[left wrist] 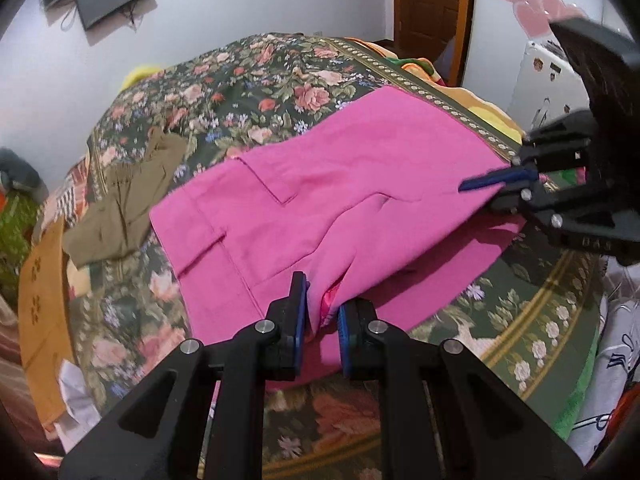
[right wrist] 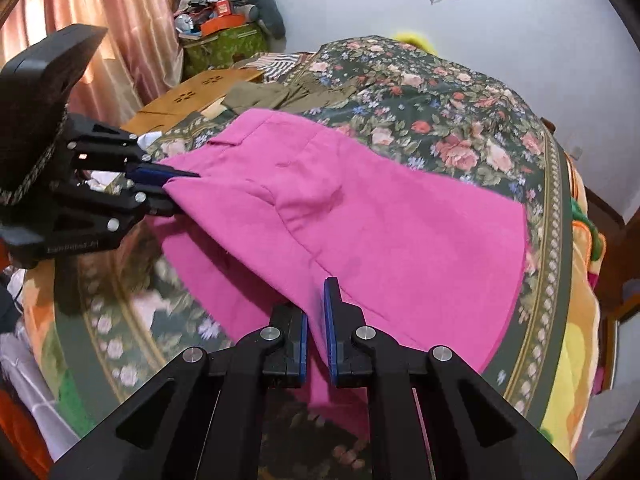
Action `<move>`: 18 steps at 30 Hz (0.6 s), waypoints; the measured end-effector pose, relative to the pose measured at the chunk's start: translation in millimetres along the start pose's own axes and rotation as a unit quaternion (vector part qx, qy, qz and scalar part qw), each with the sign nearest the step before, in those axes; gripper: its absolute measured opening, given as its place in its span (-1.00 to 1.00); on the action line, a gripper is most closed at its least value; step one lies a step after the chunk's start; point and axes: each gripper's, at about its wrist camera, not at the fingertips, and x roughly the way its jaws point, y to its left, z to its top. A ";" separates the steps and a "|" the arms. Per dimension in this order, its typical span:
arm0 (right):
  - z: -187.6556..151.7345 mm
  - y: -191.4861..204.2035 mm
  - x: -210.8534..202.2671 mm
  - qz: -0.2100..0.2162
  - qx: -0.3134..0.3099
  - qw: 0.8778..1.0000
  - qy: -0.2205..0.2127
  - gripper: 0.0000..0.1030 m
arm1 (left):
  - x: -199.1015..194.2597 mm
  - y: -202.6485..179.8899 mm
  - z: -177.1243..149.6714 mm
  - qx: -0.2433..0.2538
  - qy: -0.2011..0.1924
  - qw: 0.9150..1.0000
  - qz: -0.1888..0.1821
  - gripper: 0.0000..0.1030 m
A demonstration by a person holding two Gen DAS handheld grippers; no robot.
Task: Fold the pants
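Observation:
Bright pink pants (left wrist: 328,184) lie spread on a floral bedspread (left wrist: 256,80), one half lifted and folding over the other. My left gripper (left wrist: 322,316) is shut on the near edge of the pants at the waist end; it also shows in the right wrist view (right wrist: 168,188), gripping the left edge of the pants (right wrist: 360,208). My right gripper (right wrist: 316,328) is shut on the near edge at the leg end; it also shows in the left wrist view (left wrist: 492,190), pinching the cloth. Both hold the cloth a little above the bed.
Olive-green folded pants (left wrist: 124,196) lie on the bed beyond the pink ones, also in the right wrist view (right wrist: 288,94). An orange-brown cloth (left wrist: 40,304) lies at the bed's edge. A wooden door (left wrist: 432,8), a curtain (right wrist: 112,32) and a cluttered box (right wrist: 224,36) stand around the bed.

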 end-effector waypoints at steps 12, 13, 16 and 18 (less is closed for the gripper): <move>-18.5 4.6 -4.6 -0.030 0.028 0.999 0.024 -0.59 | -16.5 11.7 -18.2 -0.047 0.011 0.999 -0.002 0.01; -20.1 2.6 -8.0 -0.031 0.034 0.999 0.022 -0.45 | -20.2 14.6 -20.8 -0.053 0.011 0.999 0.009 0.43; -26.1 -7.1 -24.0 -0.038 0.064 0.997 0.009 -0.20 | -36.2 28.7 -31.4 -0.081 -0.005 0.996 0.027 0.59; -30.0 -14.4 -36.2 -0.041 0.086 0.995 -0.003 -0.18 | -41.9 39.3 -36.5 -0.103 -0.005 0.994 0.028 0.59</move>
